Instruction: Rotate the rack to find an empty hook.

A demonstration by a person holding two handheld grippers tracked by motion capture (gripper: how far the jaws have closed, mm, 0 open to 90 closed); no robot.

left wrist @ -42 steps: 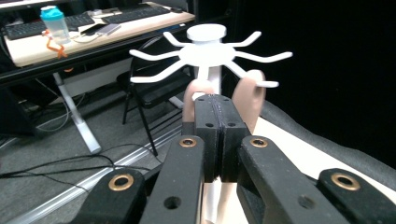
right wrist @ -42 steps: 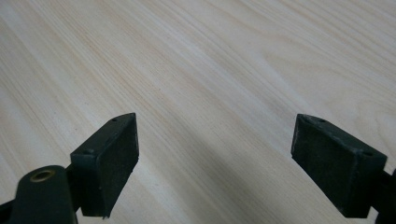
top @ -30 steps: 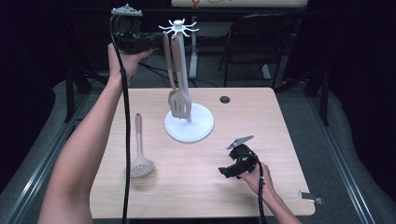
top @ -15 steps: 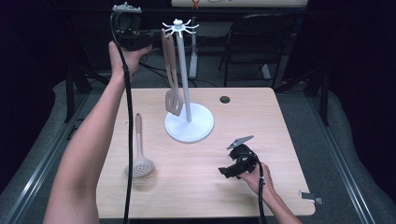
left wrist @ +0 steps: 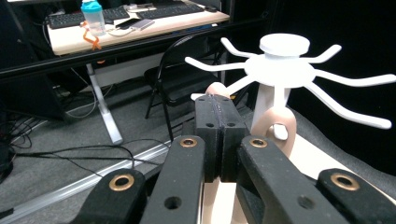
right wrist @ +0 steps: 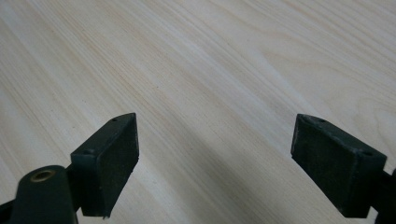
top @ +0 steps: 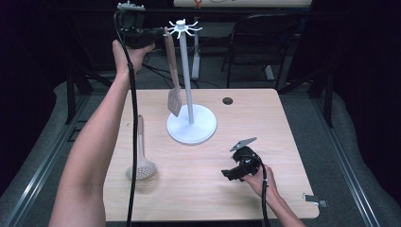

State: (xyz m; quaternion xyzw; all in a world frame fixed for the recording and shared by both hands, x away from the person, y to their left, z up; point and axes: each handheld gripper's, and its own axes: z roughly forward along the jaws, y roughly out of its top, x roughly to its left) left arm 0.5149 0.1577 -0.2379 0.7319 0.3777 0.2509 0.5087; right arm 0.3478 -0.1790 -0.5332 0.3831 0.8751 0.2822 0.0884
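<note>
The left hand-held gripper (top: 158,33), jaws pressed together on the handle tip of the beige slotted plastic spatula (top: 173,75) raised over the bench's far edge, may miss a prong of the white spoked utensil stand (top: 187,80) and drop it

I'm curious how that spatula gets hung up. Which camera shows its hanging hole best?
The left gripper view: the spatula's hole sits close up, just below the rack's white hooks, beside the shut left gripper. The high view shows the whole spatula dangling, its hole too small to see. The right gripper view looks at bare table.
</note>
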